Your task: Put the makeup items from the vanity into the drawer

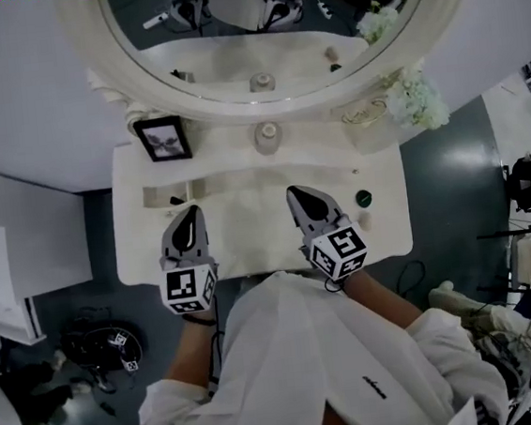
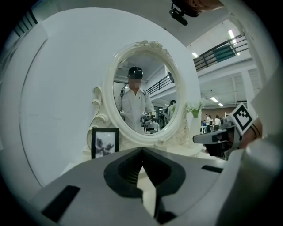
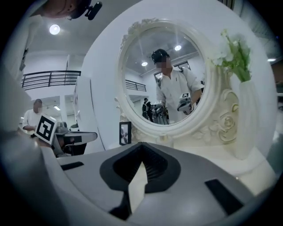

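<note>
A white vanity top point(image 1: 246, 209) stands below an oval mirror point(image 1: 265, 28). On it I see a round cream jar point(image 1: 268, 138) at the back middle and a small dark green round item point(image 1: 363, 198) at the right. My left gripper point(image 1: 190, 211) hovers over the left front of the top, shut and empty. My right gripper point(image 1: 294, 192) hovers over the middle front, also shut and empty. In the left gripper view the jaw tips point(image 2: 142, 149) meet. The right gripper view shows the same closed tips point(image 3: 141, 145). The drawer is hidden under my body.
A black photo frame point(image 1: 162, 138) stands at the back left. A white vase with flowers point(image 1: 414, 97) and a glass dish point(image 1: 363, 112) sit at the back right. The floor around the vanity holds cables and gear point(image 1: 100, 347).
</note>
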Available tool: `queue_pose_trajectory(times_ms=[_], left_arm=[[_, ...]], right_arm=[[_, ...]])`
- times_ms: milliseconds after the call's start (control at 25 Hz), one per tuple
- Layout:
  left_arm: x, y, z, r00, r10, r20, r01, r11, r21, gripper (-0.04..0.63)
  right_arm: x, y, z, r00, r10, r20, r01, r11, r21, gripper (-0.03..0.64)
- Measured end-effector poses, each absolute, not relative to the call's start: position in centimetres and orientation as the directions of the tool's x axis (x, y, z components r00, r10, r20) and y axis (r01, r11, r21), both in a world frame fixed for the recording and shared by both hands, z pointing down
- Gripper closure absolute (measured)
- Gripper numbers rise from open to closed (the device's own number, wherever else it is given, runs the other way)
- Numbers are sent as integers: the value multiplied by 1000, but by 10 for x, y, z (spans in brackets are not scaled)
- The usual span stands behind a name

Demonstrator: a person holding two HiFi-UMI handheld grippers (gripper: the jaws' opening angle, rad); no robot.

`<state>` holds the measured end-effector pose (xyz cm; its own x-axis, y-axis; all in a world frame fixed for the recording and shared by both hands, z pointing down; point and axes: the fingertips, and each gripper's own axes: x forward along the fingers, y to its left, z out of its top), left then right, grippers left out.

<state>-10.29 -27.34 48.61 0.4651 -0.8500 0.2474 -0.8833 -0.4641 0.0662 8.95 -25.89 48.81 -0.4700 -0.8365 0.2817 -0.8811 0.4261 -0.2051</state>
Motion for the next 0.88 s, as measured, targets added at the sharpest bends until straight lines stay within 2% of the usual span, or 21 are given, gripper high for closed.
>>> queue_pose_trajectory(times_ms=[440,880], left_arm=[[-44,-279,449,551,-816,173,-832,-554,35,568],[-44,-275,441,534,-829,166,-840,-543,-8,568]], right_arm=[[171,-230,443,-329,-923,199,-943,311,-118,600],[217,-214,441,-250,-949,192,-964,224,-144,600]])
